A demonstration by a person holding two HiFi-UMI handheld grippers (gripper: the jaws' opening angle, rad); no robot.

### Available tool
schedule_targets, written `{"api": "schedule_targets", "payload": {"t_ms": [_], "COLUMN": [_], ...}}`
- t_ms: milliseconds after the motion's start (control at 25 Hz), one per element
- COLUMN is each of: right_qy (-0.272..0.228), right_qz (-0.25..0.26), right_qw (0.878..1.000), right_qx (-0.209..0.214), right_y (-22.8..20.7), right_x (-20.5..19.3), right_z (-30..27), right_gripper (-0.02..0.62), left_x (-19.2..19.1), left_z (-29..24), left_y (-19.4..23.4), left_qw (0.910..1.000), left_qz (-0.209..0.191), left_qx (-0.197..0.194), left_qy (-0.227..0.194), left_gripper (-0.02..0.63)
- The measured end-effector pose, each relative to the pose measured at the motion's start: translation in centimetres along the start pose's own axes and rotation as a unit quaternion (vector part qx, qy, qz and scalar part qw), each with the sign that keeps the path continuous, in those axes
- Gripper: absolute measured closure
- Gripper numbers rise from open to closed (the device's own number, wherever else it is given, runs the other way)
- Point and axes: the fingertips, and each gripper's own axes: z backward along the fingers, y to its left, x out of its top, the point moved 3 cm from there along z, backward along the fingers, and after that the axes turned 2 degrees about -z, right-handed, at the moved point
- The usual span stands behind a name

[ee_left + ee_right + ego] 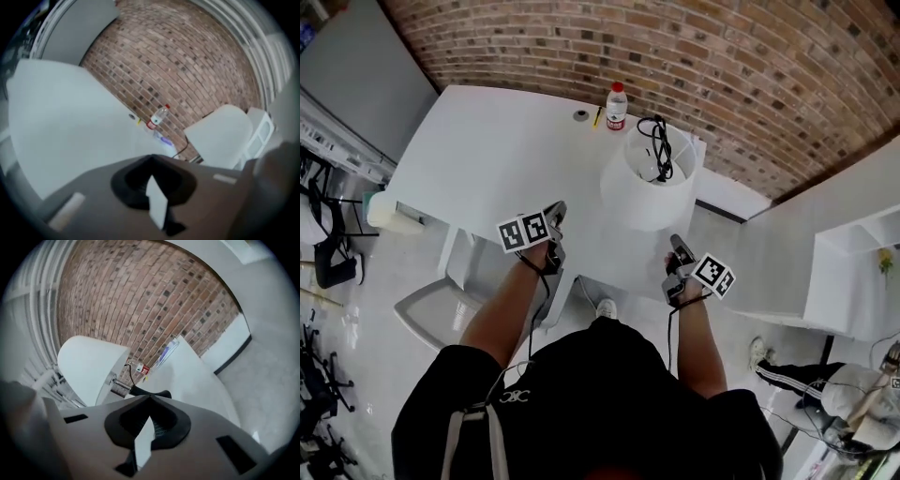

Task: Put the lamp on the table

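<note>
Brick-backed worktop [497, 159] bore the lamp [642, 197], so left gripper [555, 214] and right gripper [678, 244] hung clear, jaws closed empty.

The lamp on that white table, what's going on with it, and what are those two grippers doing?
A person holds a two-jaw gripper in each hand. The white-shaded lamp appears to stand at the right corner of the white table, with its black cord bundled at the top of the shade. The left gripper and the right gripper are both shut and empty, near the table's front edge and apart from the lamp. A red-capped bottle stands at the far edge.
</note>
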Motion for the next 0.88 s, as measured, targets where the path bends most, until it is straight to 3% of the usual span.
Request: {"api": "schedule_targets", "payload": {"t_ms": [120,200,360,480,640,760,880], "right_qy": [-0.019,-0.038,-0.083,-0.115,-0.149,-0.162,-0.162], "right_qz": [0.088,0.15,0.279,0.354,0.398,0.426,0.437], "right_qw": [0.995,0.985,0.95,0.922,0.903,0.887,0.881], "right_qx": [-0.039,-0.071,-0.116,-0.11,-0.069,-0.074,-0.078], "right_y": [3.3,5.7,11.5,16.4,21.4,22.9,23.4], "right_x": [-0.6,-1.4,-3.9,-6.3,-9.7,-12.1,-14.4], "right_z": [1.2,2.1,4.9,7.2,10.7,12.9,14.4], "right_gripper": [0.597,0.597,0.597,0.597,0.597,0.597,0.597], "left_x": [0.9,1.1,0.8,0.2,-2.2,-4.1,-5.4], "left_z": [3.0,5.1,10.4,14.6,19.2,22.0,24.2], "left_y": [-1.4,-2.6,-5.6,-7.8,-10.0,-11.0,-11.6], "left_qw": [0.9943,0.988,0.9777,0.9681,0.96,0.9483,0.9445], "left_qz": [-0.091,-0.136,-0.194,-0.233,-0.262,-0.297,-0.307], "left_qx": [0.052,0.065,0.063,0.06,0.052,0.051,0.044], "left_qy": [-0.021,-0.032,-0.051,-0.07,-0.083,-0.098,-0.11], "left_gripper": [0.611,0.611,0.611,0.611,0.609,0.611,0.61]}}
